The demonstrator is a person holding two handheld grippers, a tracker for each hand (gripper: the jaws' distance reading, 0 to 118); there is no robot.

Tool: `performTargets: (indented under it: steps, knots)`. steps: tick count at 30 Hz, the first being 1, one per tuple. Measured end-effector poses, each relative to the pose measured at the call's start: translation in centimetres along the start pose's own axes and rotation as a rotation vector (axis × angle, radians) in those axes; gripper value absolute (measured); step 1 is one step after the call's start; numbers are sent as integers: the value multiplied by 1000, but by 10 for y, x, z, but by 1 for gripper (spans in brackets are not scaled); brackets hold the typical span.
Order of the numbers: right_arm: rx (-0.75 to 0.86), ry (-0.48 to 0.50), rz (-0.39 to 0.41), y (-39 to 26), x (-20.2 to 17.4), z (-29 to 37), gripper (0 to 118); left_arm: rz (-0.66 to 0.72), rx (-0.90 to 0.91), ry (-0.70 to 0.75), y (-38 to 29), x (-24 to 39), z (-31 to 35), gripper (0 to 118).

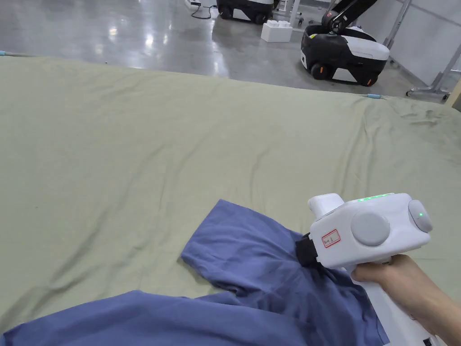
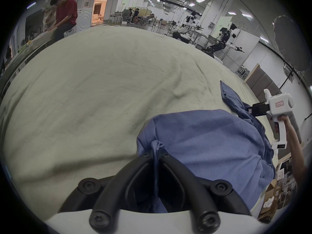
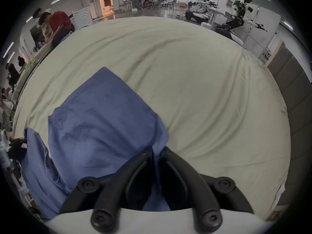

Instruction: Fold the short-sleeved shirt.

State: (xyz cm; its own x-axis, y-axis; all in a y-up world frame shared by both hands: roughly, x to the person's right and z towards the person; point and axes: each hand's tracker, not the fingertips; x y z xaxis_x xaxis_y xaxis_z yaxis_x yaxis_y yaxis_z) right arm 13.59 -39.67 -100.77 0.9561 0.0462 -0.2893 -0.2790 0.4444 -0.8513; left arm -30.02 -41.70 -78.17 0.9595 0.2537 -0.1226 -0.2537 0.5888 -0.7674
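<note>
Left gripper and right gripper both clamped tight.

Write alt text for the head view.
A right hand-held gripper, gripped by a hand, pinches a blue short-sleeved shirt lying on a wide green sheet. Beyond it, a black-and-white wheeled robot base stands on a glossy floor.

Wrinkled green sheet, wheeled robot on grey floor

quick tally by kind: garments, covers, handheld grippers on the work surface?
Blue shirt: 1
Green sheet covering the surface: 1
Handheld grippers: 2, the left gripper and the right gripper, each shut on the shirt
Total: 4
</note>
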Motion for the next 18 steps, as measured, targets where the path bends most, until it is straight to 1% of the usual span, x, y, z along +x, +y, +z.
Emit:
performTargets:
  steps: [2, 3, 5, 7, 9, 12, 14, 16, 18]
  knots:
    - [27, -5, -6, -6, 0, 7, 8, -38, 19, 33, -2, 8, 3, 4]
    - [50, 0, -23, -10, 0, 13, 8, -47, 25, 45, -1, 12, 6, 4]
    - [90, 54, -86, -17, 4, 31, 8, -60, 46, 48, 0, 17, 12, 4]
    - [169, 123, -130, -27, 9, 65, 8, -34, 78, -18, 6, 18, 21, 4]
    - [260, 107, -125, -37, 12, 106, 8, -11, 92, -57, 17, 21, 32, 4]
    - [419, 72, -134, -54, 23, 179, 8, -60, 185, -65, 36, 29, 64, 4]
    - [516, 55, -165, -67, 31, 229, 8, -74, 277, -72, 51, 35, 93, 4]
    - [602, 55, -208, -80, 43, 273, 8, -48, 365, -113, 70, 34, 126, 4]
    - [677, 21, -234, -89, 51, 309, 8, -36, 444, -146, 87, 35, 155, 4]
